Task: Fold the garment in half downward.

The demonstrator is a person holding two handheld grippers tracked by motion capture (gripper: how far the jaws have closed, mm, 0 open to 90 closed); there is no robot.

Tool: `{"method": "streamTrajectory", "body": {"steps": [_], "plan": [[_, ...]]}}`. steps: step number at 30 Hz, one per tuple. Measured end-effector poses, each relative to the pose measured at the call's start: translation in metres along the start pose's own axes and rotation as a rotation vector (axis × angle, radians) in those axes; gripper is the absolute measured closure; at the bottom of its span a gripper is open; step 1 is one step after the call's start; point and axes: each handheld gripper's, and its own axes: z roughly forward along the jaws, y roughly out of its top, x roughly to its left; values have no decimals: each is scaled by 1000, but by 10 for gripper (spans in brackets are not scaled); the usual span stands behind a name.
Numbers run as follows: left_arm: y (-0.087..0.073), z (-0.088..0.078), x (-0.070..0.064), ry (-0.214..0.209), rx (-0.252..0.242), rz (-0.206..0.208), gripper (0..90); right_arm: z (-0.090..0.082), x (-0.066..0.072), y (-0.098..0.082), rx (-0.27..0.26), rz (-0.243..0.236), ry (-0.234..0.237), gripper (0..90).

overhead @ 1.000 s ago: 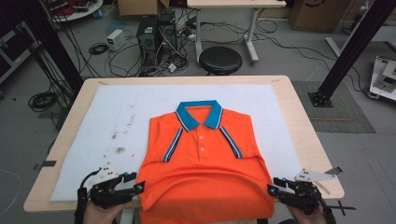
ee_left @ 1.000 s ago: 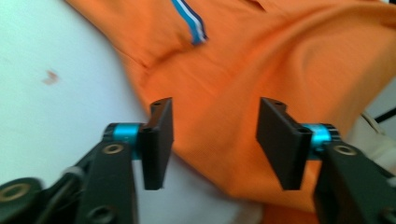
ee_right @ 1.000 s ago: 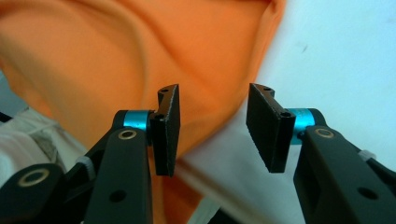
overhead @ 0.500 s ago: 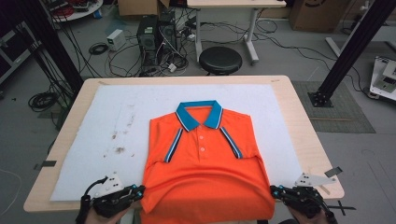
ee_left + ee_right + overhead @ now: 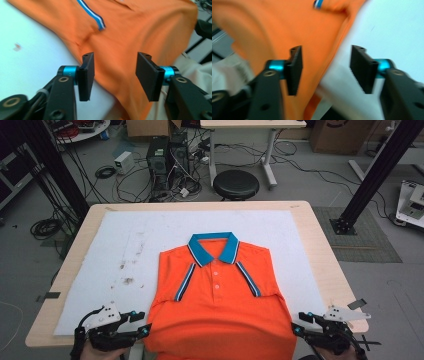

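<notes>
Your left gripper (image 5: 145,327) sits at the near left corner of the table, its jaws standing apart and having just been opening, with nothing pinched between the pads. In the left gripper view (image 5: 114,75) the orange polo shirt (image 5: 130,32) lies under and beyond the gap: the cloth runs past both jaws, its edge slanting across the white mat (image 5: 30,52) just ahead of one of them. A blue-and-white sleeve trim (image 5: 96,18) shows further out along the line of the jaws.

Your right gripper (image 5: 296,329) mirrors it at the near right corner — jaws spread, also just opened, gripping nothing. In the right gripper view (image 5: 325,68), which is blurred, the shirt's side edge (image 5: 337,42) passes up through the gap, orange cloth towards one jaw and white mat towards the other.

Between the two grippers the shirt (image 5: 220,315) lies front-up on the mat (image 5: 125,235), its hem end hanging over the table's near edge between your hands. Away from you, beyond both tools, sit the button placket and the blue collar (image 5: 214,247); the sleeves are folded in, striped cuffs lying on the chest. The mat covers most of the wooden table (image 5: 325,265) — a few dark specks (image 5: 127,280) mark it ahead of the left gripper.
</notes>
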Motion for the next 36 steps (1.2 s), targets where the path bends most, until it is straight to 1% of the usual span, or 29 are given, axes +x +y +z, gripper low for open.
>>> {"method": "streamTrajectory", "body": {"steps": [1, 2, 5, 8, 9, 11, 12, 14, 15, 17, 18, 19, 21, 22, 23, 24, 25, 26, 27, 28, 29, 30, 32, 33, 35, 36], "plan": [[4, 0, 1, 18, -13, -8, 456, 1, -1, 4, -10, -1, -9, 416], [7, 1, 3, 26, -20, -7, 417, 3, -3, 8, -20, -10, -14, 396], [18, 3, 8, 62, -34, 20, 404, 11, -6, 21, -36, -23, -31, 356], [27, 6, 16, 107, -34, 31, 391, 19, -12, 33, -53, -39, -47, 322], [30, 7, 19, 118, -29, 27, 391, 22, -14, 37, -55, -31, -49, 314], [37, 10, 27, 157, -31, 26, 392, 28, -21, 44, -57, -20, -37, 305], [39, 11, 29, 164, -32, 22, 392, 31, -24, 48, -60, -16, -33, 303], [47, 15, 35, 185, -43, 36, 391, 34, -29, 54, -76, -12, -42, 299], [51, 18, 38, 187, -50, 40, 391, 37, -31, 58, -93, -13, -45, 295], [58, 25, 45, 198, -48, 44, 391, 42, -36, 68, -112, -9, -45, 295], [63, 28, 50, 196, -44, 55, 391, 45, -38, 71, -109, -5, -43, 295], [66, 33, 55, 197, -46, 56, 391, 49, -40, 76, -96, -5, -40, 295], [74, 41, 63, 186, -53, 57, 391, 61, -46, 84, -67, -13, -38, 299], [77, 45, 68, 181, -62, 53, 391, 65, -48, 87, -55, -13, -44, 310], [81, 48, 71, 182, -57, 57, 391, 69, -49, 89, -46, -10, -59, 322], [85, 51, 74, 174, -53, 63, 391, 74, -52, 92, -42, -10, -66, 317], [88, 54, 77, 166, -57, 72, 390, 78, -54, 94, -33, 0, -70, 308], [91, 56, 79, 175, -54, 93, 388, 81, -55, 95, -22, 7, -79, 308], [95, 59, 83, 187, -49, 98, 389, 84, -56, 95, -21, 10, -87, 308], [97, 60, 85, 184, -37, 87, 388, 86, -57, 95, -30, 7, -102, 316], [100, 63, 89, 191, -18, 71, 388, 87, -57, 94, -40, -5, -114, 335], [104, 65, 94, 209, 13, 64, 388, 87, -57, 92, -51, -11, -128, 344], [108, 68, 102, 211, 19, 44, 396, 88, -58, 90, -53, -6, -150, 343], [111, 70, 107, 209, 15, 23, 396, 88, -58, 89, -57, -5, -153, 343], [117, 78, 117, 192, 31, -7, 399, 87, -59, 89, -63, 0, -161, 338], [118, 81, 120, 203, 30, -12, 399, 88, -61, 88, -60, 1, -158, 325]]}}
